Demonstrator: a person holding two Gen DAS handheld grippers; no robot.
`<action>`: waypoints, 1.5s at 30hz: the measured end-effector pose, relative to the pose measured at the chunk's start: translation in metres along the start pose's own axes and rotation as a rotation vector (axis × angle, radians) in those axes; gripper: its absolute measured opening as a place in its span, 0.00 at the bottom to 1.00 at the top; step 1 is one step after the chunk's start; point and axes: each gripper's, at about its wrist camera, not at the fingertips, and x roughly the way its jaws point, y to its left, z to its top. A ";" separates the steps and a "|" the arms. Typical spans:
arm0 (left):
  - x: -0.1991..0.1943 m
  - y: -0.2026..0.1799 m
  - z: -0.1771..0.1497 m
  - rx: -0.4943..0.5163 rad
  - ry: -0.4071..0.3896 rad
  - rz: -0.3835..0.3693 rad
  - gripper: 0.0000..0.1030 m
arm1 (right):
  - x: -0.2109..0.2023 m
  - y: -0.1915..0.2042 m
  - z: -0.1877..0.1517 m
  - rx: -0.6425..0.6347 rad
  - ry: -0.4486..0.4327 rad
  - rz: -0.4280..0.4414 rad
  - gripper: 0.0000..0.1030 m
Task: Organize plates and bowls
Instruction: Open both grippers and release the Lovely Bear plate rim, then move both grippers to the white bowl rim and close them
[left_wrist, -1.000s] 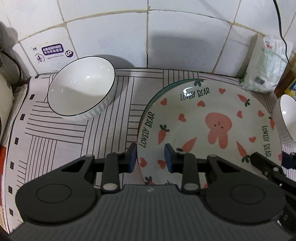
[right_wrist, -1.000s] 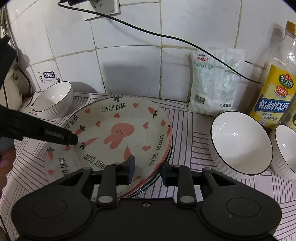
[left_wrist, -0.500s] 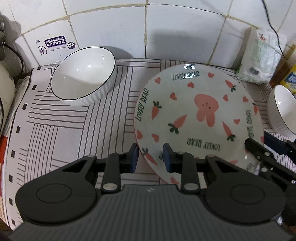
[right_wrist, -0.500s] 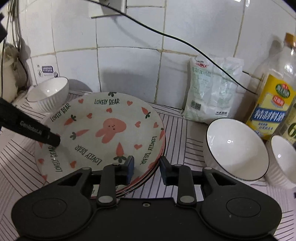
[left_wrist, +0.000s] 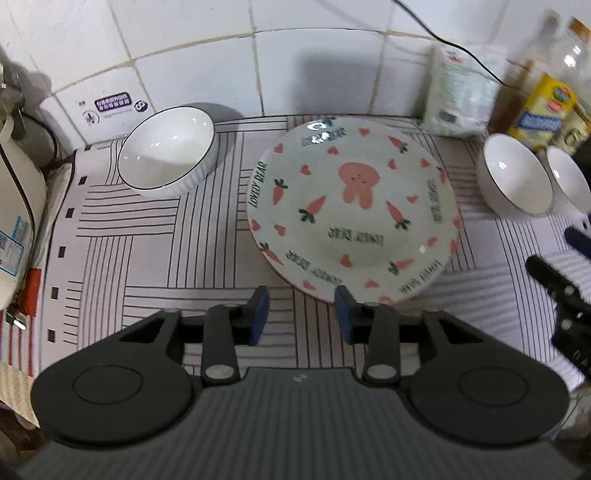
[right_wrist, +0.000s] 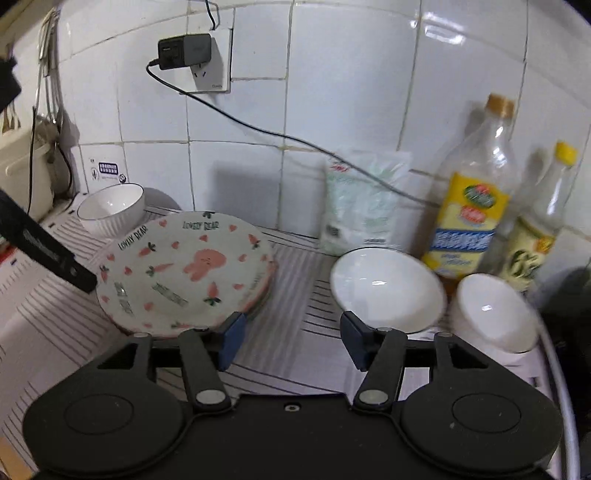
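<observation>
Opening jaws, both grippers off rabbit plate (left_wrist: 354, 206)

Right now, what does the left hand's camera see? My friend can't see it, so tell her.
A bunny plate sits on a striped mat, just beyond the open left gripper, which holds nothing. One white bowl stands by the tiled wall, two more bowls on the right.

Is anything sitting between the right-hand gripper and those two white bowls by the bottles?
Nothing visible. The right gripper is open and empty, and only bare striped mat lies between it and the nearer white bowl. The second bowl sits just beyond.
</observation>
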 end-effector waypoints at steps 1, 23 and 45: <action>-0.004 -0.003 -0.002 0.011 -0.001 -0.001 0.40 | -0.006 -0.004 -0.001 -0.003 -0.003 -0.003 0.62; -0.065 -0.097 -0.016 0.191 -0.042 -0.109 0.77 | -0.083 -0.057 -0.026 -0.048 -0.195 0.041 0.91; -0.015 -0.129 0.041 0.171 -0.165 -0.096 0.79 | -0.003 -0.127 -0.022 0.320 -0.115 0.150 0.67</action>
